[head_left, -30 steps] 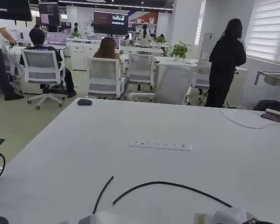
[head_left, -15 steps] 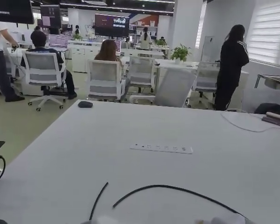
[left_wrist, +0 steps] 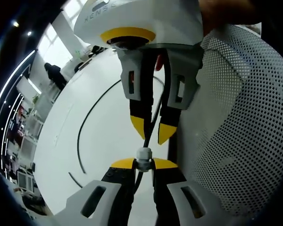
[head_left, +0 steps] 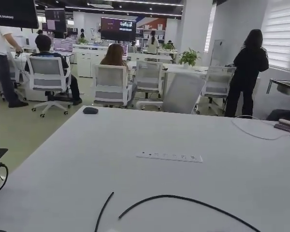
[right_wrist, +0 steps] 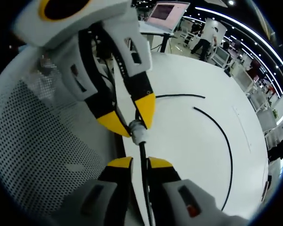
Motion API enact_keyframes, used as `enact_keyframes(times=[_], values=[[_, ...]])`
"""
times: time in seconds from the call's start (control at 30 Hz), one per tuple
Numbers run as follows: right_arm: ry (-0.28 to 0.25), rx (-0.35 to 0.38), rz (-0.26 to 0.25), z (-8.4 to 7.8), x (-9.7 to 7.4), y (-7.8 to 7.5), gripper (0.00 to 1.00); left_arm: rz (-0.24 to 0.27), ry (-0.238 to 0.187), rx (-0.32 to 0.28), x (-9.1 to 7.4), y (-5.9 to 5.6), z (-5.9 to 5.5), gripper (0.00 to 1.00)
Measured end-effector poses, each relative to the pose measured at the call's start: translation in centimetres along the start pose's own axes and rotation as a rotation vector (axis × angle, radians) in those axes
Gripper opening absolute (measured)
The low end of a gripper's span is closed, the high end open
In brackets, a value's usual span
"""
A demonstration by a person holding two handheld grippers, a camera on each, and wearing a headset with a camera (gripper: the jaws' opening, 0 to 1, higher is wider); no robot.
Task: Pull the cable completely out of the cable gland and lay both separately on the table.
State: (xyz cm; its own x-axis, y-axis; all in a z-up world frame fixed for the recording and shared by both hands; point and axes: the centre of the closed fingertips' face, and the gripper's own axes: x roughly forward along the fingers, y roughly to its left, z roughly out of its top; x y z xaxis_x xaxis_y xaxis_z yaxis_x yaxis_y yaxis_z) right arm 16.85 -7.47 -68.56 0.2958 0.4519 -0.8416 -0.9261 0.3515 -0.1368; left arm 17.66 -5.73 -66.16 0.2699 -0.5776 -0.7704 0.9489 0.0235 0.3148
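A white cable gland (left_wrist: 144, 155) sits between the yellow-tipped jaws of my left gripper (left_wrist: 145, 163), which is shut on it. A thin black cable (left_wrist: 80, 136) runs out of the gland, and my right gripper (left_wrist: 153, 132) faces the left one, shut on the cable just beyond the gland. In the right gripper view, my right gripper (right_wrist: 140, 163) pinches the cable (right_wrist: 226, 141) while the left gripper (right_wrist: 131, 117) holds the gland (right_wrist: 137, 132). The rest of the cable (head_left: 183, 200) lies in a long arc on the white table (head_left: 135, 135).
A flush socket strip (head_left: 169, 157) sits mid-table, a dark mouse (head_left: 90, 110) near the far edge, a thin white lead (head_left: 251, 133) at the right. A white perforated surface (left_wrist: 240, 117) is close beside both grippers. Office chairs and people stand beyond the table.
The head camera has tilted up, so the white gripper tops at the bottom edge have slipped out of the picture. The cable's arc on the table looks unchanged.
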Motion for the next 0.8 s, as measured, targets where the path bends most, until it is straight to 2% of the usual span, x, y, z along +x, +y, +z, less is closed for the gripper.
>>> enact_keyframes(times=[0.07, 0.2, 0.33, 0.53, 0.6, 0.67, 0.7, 0.73, 0.8], values=[[0.006, -0.012, -0.010, -0.2, -0.1, -0.3, 0.03, -0.005, 0.003, 0.002, 0.1, -0.2, 0.0, 0.14], [0.006, 0.004, -0.018, -0.4, -0.1, -0.5, 0.03, 0.001, 0.003, -0.003, 0.1, 0.0, 0.0, 0.14], [0.069, 0.016, -0.058, -1.9, -0.2, -1.4, 0.03, 0.010, 0.014, -0.012, 0.0, 0.3, -0.5, 0.14], [0.176, 0.060, -0.101, -4.3, -0.4, -2.4, 0.03, 0.012, 0.020, -0.014, 0.1, 0.2, -0.5, 0.14], [0.191, 0.065, -0.109, -4.6, -0.5, -2.5, 0.04, 0.013, 0.020, -0.014, 0.0, 0.2, -0.5, 0.14], [0.187, 0.071, -0.104, -4.6, -0.4, -2.3, 0.06, 0.012, 0.019, -0.015, 0.0, 0.2, -0.5, 0.14], [0.178, 0.071, -0.093, -4.4, -0.3, -2.1, 0.11, 0.011, 0.022, -0.011, 0.1, 0.2, -0.5, 0.14], [0.159, 0.079, -0.084, -4.0, -0.1, -1.9, 0.18, 0.008, 0.022, -0.012, 0.1, 0.1, -0.5, 0.14], [0.117, 0.060, -0.055, -3.0, 0.1, -1.3, 0.21, 0.007, 0.021, -0.009, 0.1, 0.1, -0.4, 0.14]])
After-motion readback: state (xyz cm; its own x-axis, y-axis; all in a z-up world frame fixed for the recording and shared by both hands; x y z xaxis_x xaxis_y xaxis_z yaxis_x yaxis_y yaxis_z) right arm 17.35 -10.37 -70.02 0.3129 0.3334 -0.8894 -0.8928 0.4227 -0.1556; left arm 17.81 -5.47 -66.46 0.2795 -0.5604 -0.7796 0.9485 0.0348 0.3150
